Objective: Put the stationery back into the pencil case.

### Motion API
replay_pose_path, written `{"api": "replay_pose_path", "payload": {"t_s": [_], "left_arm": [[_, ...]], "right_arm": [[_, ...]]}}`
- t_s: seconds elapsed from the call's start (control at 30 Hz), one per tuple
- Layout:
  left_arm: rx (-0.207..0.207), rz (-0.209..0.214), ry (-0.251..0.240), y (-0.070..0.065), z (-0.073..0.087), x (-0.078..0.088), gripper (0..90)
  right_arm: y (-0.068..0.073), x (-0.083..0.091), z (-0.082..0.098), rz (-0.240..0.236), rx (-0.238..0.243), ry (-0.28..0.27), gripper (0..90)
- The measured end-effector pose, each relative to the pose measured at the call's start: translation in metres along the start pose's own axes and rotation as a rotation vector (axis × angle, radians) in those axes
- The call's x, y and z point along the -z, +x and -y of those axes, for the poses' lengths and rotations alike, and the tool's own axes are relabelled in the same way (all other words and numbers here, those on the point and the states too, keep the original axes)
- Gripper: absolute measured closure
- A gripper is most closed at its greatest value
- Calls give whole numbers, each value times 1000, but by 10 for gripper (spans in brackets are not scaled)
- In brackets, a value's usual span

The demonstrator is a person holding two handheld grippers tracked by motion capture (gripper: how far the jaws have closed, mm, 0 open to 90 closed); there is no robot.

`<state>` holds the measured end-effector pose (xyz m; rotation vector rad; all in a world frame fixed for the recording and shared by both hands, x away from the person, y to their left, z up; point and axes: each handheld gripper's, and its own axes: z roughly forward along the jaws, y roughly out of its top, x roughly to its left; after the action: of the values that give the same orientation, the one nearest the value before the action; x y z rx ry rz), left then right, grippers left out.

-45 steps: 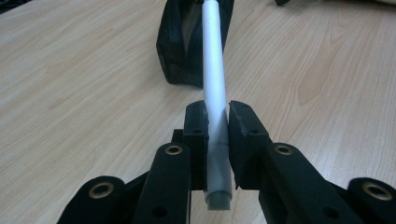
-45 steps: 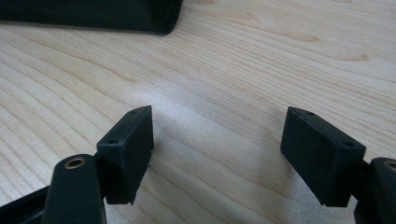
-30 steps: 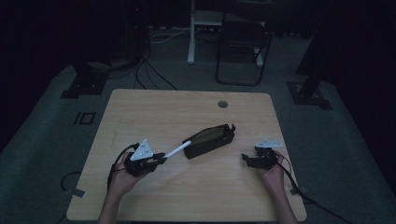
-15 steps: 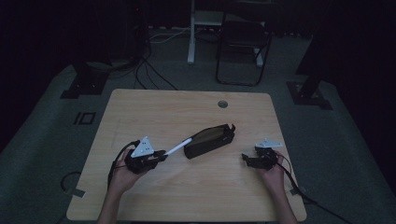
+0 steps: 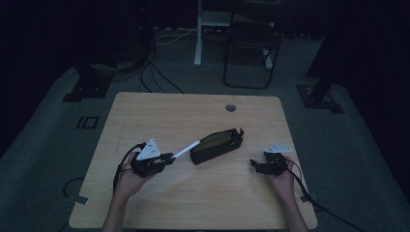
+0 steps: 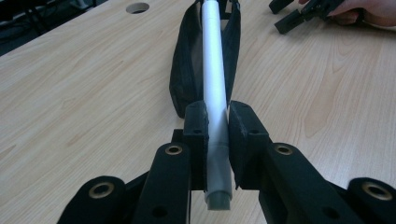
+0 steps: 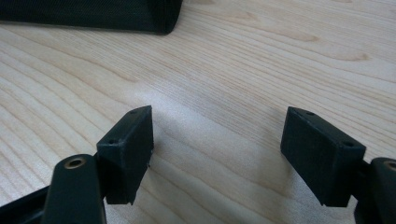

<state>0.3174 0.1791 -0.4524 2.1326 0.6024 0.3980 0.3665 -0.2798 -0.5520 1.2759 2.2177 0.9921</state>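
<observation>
The left gripper (image 5: 167,158), clamped on the white plastic pen (image 5: 186,150), has shifted very slightly to the left, away from the black fabric pencil pouch (image 5: 216,145). The pen's far end has drawn back a little at the pouch's open mouth.

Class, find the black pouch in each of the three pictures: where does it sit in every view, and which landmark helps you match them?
High view: the black pouch lies mid-table, slanting, right of the left claw.
Left gripper view: top centre, beyond the pads, with the white pen running into its open mouth.
Right gripper view: one end lies along the top edge, left.
Shared landmark: the pale wooden table.
</observation>
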Motion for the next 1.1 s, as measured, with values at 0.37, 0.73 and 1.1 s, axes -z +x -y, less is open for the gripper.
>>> {"api": "replay_pose_path", "payload": {"t_s": [0.37, 0.73, 1.1], "left_arm": [[-5, -2, -9, 0, -4, 1, 787], [-13, -1, -16, -1, -10, 2, 787], [-26, -1, -22, 0, -18, 2, 787]], "right_arm": [[0, 0, 0, 0, 0, 0, 252], [0, 0, 0, 0, 0, 0, 252], [0, 0, 0, 0, 0, 0, 252]]}}
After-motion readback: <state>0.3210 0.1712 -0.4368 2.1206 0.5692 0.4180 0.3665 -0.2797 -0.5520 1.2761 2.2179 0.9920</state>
